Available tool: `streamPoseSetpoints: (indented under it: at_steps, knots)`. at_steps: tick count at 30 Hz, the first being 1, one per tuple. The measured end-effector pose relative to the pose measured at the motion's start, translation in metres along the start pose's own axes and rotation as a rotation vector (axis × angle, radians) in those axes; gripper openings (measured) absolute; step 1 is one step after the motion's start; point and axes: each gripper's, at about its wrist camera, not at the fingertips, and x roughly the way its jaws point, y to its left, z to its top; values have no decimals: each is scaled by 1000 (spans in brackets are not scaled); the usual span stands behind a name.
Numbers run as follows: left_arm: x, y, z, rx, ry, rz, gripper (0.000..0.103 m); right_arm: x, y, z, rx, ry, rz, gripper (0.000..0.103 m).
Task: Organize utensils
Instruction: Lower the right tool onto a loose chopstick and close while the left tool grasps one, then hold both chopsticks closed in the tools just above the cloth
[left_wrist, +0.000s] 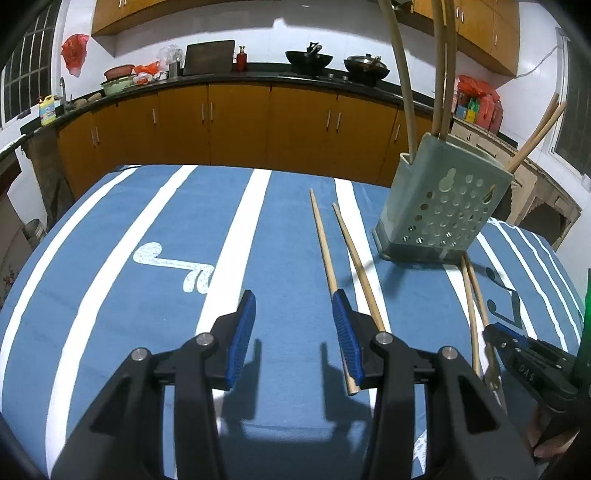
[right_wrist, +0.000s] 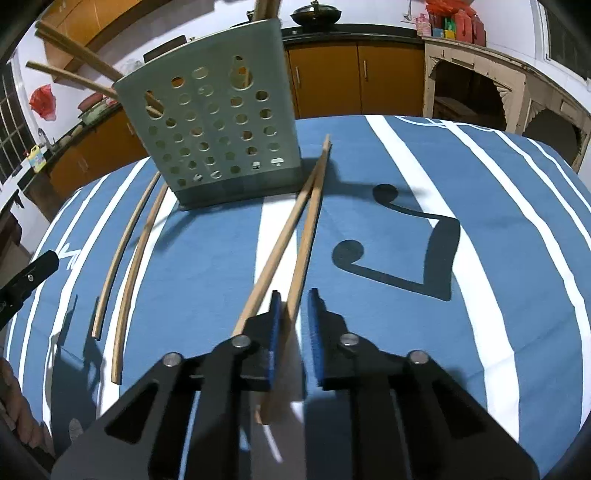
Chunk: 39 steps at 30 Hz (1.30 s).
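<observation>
A grey-green perforated utensil holder stands on the blue striped tablecloth and holds several wooden chopsticks. A pair of chopsticks lies left of the holder. A second pair lies in front of it. My left gripper is open and empty, its right finger beside the left pair. My right gripper is partly open around one chopstick of the second pair; the other chopstick lies just outside its left finger. The right gripper also shows in the left wrist view.
A kitchen counter with woks, bottles and bowls runs behind the table over orange cabinets. A carved wooden cabinet stands at the right. The left gripper's tip shows at the left edge.
</observation>
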Motion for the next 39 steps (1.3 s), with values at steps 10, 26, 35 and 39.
streamPoseSetpoints:
  at_steps: [10,26,35,39]
  knots:
    - [23,-24,0,32,56,-37,42,-4,-67,10,133,-25,-114,8]
    - [51,-9,-8,10,134,32,8,-7,-62,4,91,-25,-51,8]
    - [44,5,-13,25,145,-16,13,-7,-62,3,90,-23,-54,8]
    - [43,2,-16,39,146,-10,15,-7,-62,3,90,-23,-53,9]
